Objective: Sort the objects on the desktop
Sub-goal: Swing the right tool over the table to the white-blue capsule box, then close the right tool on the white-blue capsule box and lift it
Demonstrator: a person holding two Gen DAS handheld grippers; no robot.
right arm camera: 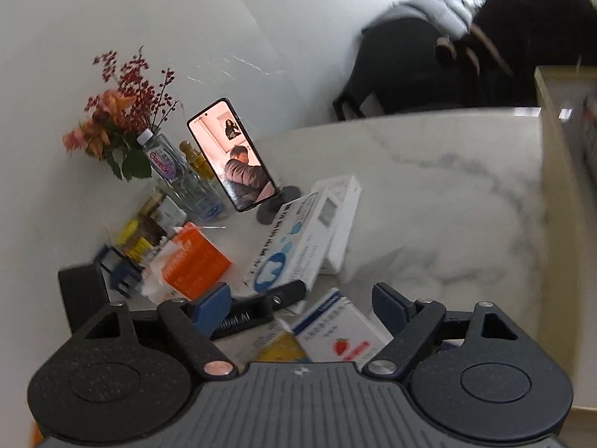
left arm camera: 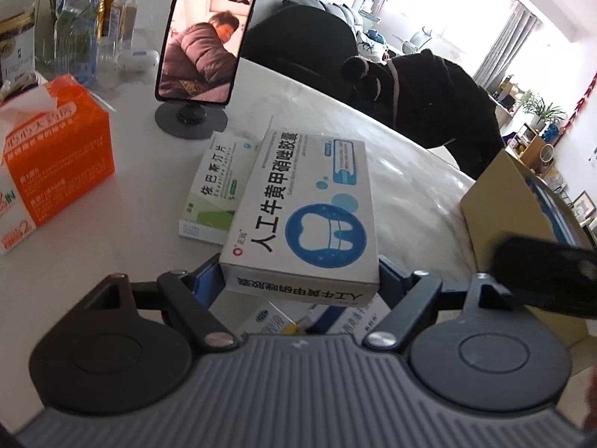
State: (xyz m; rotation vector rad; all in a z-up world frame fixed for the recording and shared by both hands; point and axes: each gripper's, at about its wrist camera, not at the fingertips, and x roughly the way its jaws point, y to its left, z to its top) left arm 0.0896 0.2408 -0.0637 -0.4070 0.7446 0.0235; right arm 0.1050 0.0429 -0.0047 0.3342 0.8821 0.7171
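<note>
While the left tongs (left arm camera: 300,280) pinch the white-and-blue medicine box (left arm camera: 298,216) at lower centre of the left wrist view, lifted above the marble bench (left arm camera: 149,201), a green-striped box (left arm camera: 216,194) lies just beside it. Right tongs (right arm camera: 298,302) stand spread, gripping nothing, above a strawberry-marked box (right arm camera: 343,332) at lower centre of the right wrist view.

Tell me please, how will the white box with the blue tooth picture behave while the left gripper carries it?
The tooth box is thin printed cardboard, so probably light, and it may dent if squeezed hard. The left gripper clamps only its near end, so the long free end could sag or swivel. Its glossy faces look somewhat slippery.
</note>
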